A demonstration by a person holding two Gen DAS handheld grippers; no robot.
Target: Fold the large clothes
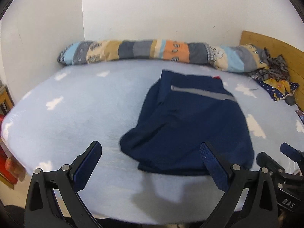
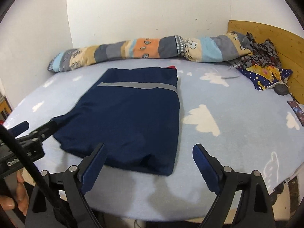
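left wrist view: left gripper [image 1: 152, 163] spread wide, nothing pinched, at the bottom; folded navy garment [image 1: 190, 125] lies right of centre on the bed [image 1: 76, 114]. right wrist view: right gripper [image 2: 150, 163] spread, empty; garment [image 2: 129, 117] centre-left.

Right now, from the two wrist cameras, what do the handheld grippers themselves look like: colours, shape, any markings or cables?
Both are black, angular two-finger linkage frames with silver pivot pins. The left gripper and right gripper carry dark blue, ribbed finger pads. White letters "DAS" mark the right gripper's body at the left view's edge. A black cable crosses the right view, where white lettering starting "Can" shows on the left gripper's body. No sleeve is visible.
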